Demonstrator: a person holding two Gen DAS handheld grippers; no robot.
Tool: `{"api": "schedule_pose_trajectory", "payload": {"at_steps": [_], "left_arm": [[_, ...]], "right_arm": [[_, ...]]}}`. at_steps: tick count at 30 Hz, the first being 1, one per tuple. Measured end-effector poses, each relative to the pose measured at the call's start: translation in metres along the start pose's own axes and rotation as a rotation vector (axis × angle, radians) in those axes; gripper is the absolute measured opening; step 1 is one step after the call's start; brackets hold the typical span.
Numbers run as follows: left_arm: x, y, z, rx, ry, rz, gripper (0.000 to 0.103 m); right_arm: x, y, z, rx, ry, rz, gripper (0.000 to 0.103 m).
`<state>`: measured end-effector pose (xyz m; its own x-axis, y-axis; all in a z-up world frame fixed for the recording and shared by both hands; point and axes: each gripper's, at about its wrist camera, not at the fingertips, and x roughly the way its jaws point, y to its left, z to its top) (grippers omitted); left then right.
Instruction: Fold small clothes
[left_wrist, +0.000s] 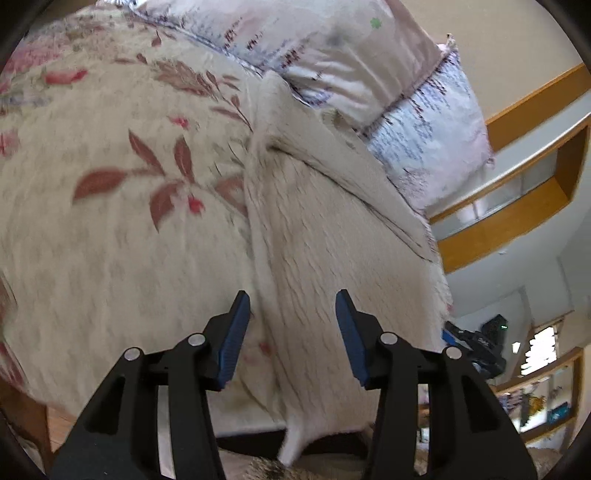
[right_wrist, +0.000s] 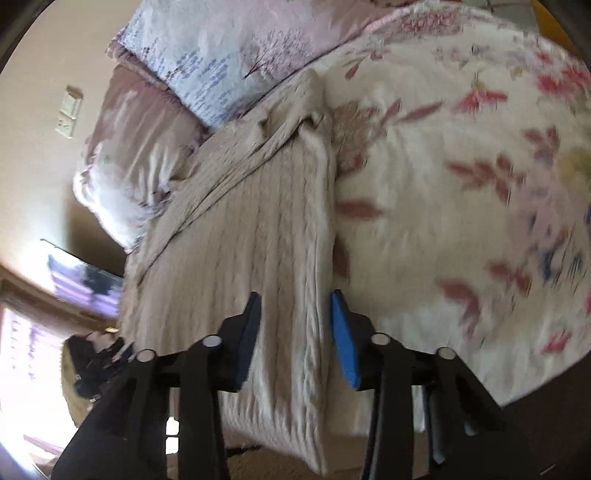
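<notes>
Lying partly folded along the floral bedspread (left_wrist: 110, 221) with its hem over the bed's edge, the cream cable-knit sweater (right_wrist: 251, 236) looks soft, floppy, fairly thick — best pinched at its hem corners by the left gripper (left_wrist: 291, 332) and right gripper (right_wrist: 295, 332), both spread and empty.

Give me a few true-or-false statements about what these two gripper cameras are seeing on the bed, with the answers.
1. A beige knitted garment lies on a floral bedspread. True.
2. The left gripper is clamped shut on the garment. False: its jaws stand apart, holding nothing.
3. Pillows lie at the far end of the bed. True.
4. The right gripper is shut. False: it is open, its jaws either side of the knit's edge.
5. The garment hangs over the bed's near edge. True.
</notes>
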<state>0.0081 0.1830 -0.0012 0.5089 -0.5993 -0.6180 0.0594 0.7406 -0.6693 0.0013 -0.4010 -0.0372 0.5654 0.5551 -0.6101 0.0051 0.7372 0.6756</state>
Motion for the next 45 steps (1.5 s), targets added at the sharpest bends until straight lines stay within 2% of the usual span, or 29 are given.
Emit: {"api": "schedule_pose_trajectory", "payload": {"at_steps": [5,8,12,15,16,17,21,27,31,37,45], "left_arm": [[0.001,-0.004,-0.032,0.007,0.067,-0.092,0.03],[0.002,-0.005,-0.047,0.008,0.098,-0.135,0.026],[0.003,-0.01,-0.059,0.024,0.132,-0.156,0.023],[0.008,-0.014,-0.067,0.04,0.165,-0.151,0.02],[0.01,-0.015,-0.069,0.043,0.176,-0.144,0.015],[0.012,-0.015,-0.069,0.044,0.182,-0.14,0.009],[0.009,-0.016,-0.062,0.046,0.149,-0.146,0.007],[-0.015,-0.027,-0.037,0.113,0.015,-0.12,0.006],[-0.035,-0.031,-0.014,0.125,-0.111,-0.076,0.006],[-0.053,-0.044,0.01,0.156,-0.231,-0.043,0.006],[-0.057,-0.088,0.047,0.311,-0.359,0.097,0.006]], "right_arm": [[-0.004,0.007,-0.027,-0.023,0.081,0.124,0.033],[-0.009,0.014,-0.038,-0.055,0.113,0.172,0.027],[-0.009,0.026,-0.046,-0.106,0.137,0.16,0.024],[-0.007,0.03,-0.05,-0.122,0.148,0.142,0.017],[-0.007,0.031,-0.051,-0.126,0.144,0.137,0.011],[-0.009,0.032,-0.051,-0.137,0.125,0.136,0.01],[-0.026,0.044,-0.045,-0.203,-0.001,0.117,0.009],[-0.053,0.069,-0.03,-0.306,-0.24,0.03,0.008],[-0.063,0.078,-0.023,-0.356,-0.388,-0.006,0.008],[-0.069,0.093,-0.016,-0.419,-0.521,-0.035,0.008],[-0.072,0.121,0.007,-0.502,-0.645,-0.079,0.008]]}}
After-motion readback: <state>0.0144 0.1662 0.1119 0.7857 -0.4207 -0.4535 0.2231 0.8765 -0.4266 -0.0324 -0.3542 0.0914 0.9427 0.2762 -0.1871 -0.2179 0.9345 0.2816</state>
